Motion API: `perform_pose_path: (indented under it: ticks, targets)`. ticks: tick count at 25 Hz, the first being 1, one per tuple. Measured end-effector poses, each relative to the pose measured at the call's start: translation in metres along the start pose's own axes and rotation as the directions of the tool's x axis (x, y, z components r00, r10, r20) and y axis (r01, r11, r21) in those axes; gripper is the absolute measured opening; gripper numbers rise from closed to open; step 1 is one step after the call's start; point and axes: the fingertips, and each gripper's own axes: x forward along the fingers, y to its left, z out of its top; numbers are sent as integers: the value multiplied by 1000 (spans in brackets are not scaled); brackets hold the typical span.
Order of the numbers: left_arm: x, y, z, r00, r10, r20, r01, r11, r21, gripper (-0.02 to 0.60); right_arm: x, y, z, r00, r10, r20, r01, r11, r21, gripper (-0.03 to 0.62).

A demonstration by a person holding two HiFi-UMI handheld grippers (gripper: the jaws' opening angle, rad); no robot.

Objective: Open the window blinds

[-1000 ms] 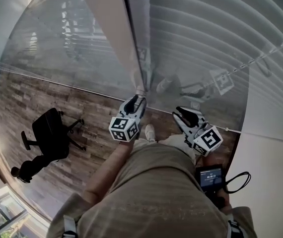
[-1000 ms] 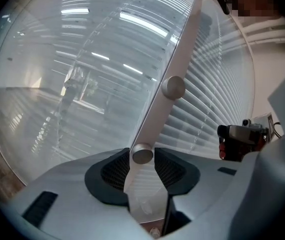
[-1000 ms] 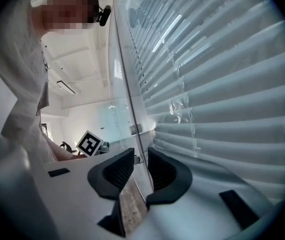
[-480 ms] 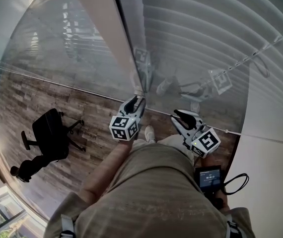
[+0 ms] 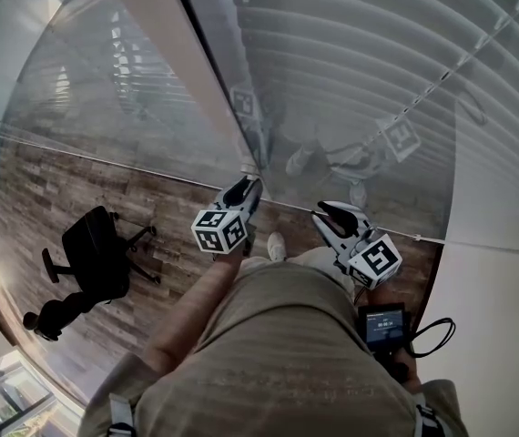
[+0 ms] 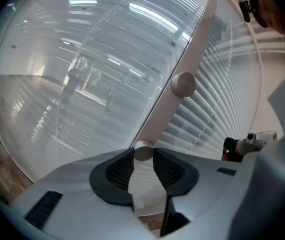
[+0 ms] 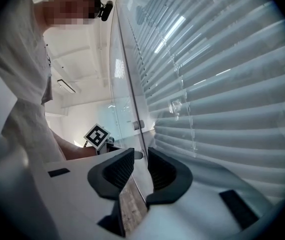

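Observation:
White slatted blinds (image 5: 378, 53) hang behind the glass, right of a pale upright frame post (image 5: 196, 62). In the left gripper view a small round metal knob (image 6: 143, 153) sits on that post (image 6: 182, 59), right between my left gripper's (image 6: 143, 160) fingertips. Its jaws have just been closing, and both pads touch the knob's sides. In the head view the left gripper (image 5: 246, 189) points at the foot of the post. My right gripper (image 5: 328, 212) hangs beside it, before the blinds (image 7: 222, 84). The right gripper (image 7: 140, 166) is open with nothing between its jaws.
A second metal knob (image 6: 183, 84) sits higher on the post. A black office chair (image 5: 91, 253) stands on the wooden floor (image 5: 41, 180) at the left. A small screen device (image 5: 385, 324) with a cable hangs at the person's waist. A white wall (image 5: 496, 317) is at the right.
The left gripper's marker cube has rolled and shifted a little to the left. The right gripper has hardly moved. The head view has swung slightly, so the post leans further left.

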Motion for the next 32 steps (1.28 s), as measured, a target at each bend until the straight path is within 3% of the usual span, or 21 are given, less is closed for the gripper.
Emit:
perform_pose_path:
  ticks: [7, 15, 23, 32]
  targets:
    - [2, 2, -2, 999, -32, 3, 32, 992, -122, 133, 0, -3, -3, 1000, -13, 6, 12, 1000, 10, 91]
    - [-3, 1, 3, 996, -85, 27, 89, 963, -256, 133, 1, 2, 0, 1000, -13, -2, 13, 1000, 13, 91]
    - [4, 3, -1, 987, -144, 74, 162, 898, -408, 133, 3, -3, -4, 1000, -10, -2, 10, 1000, 16, 91]
    - [6, 0, -1, 970, -205, 133, 245, 823, -513, 133, 2, 0, -6, 1000, -11, 0, 11, 1000, 13, 91]
